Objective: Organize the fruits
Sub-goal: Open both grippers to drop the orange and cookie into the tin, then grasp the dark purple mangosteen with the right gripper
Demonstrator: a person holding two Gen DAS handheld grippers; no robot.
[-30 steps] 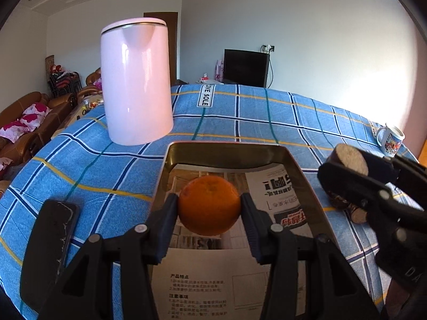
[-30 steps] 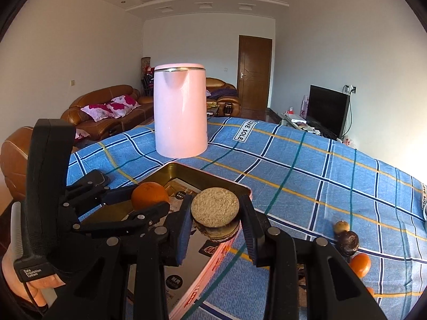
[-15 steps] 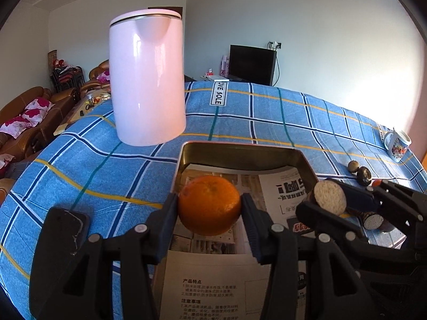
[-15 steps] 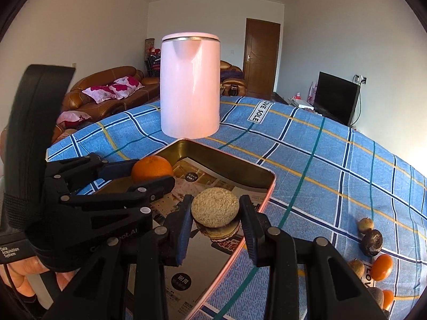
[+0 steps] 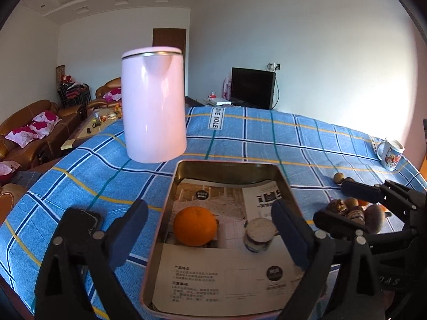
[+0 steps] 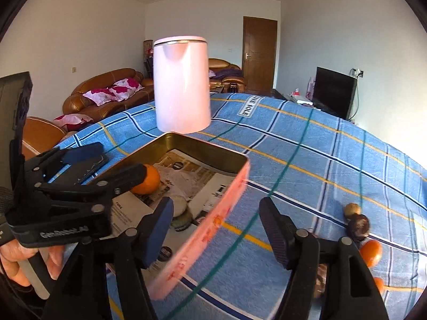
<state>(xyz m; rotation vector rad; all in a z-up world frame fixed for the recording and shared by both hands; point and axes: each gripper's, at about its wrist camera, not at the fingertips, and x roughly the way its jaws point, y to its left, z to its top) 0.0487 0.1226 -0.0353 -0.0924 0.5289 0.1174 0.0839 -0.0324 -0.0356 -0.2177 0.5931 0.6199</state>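
Note:
An orange [image 5: 194, 225] lies on the paper lining of a metal tray [image 5: 229, 164]. My left gripper [image 5: 210, 229] hangs over it with jaws opening wide, and neither pad touches the fruit. A round, pale-topped piece of fruit [image 5: 259, 234] rests in the tray to the orange's right. In the right wrist view that piece [image 6: 180, 208] sits just beyond my right gripper [image 6: 216, 226]. Its jaws are opening too and straddle the tray's pink side wall [image 6: 213, 221], with nothing held. The left gripper [image 6: 112, 164] also appears there, above the orange [image 6: 148, 181].
A tall pink kettle [image 5: 153, 106] stands behind the tray on the blue checked cloth. Several small fruits [image 6: 359, 225] and a small orange [image 6: 371, 249] lie to the tray's right. A mug [image 5: 391, 153] sits far right, and a dark flat phone [image 5: 82, 218] lies left of the tray.
Both grippers opened and let go: the orange and the pale-topped piece, held a moment ago, now lie in the tray. Both grippers have drawn back a little.

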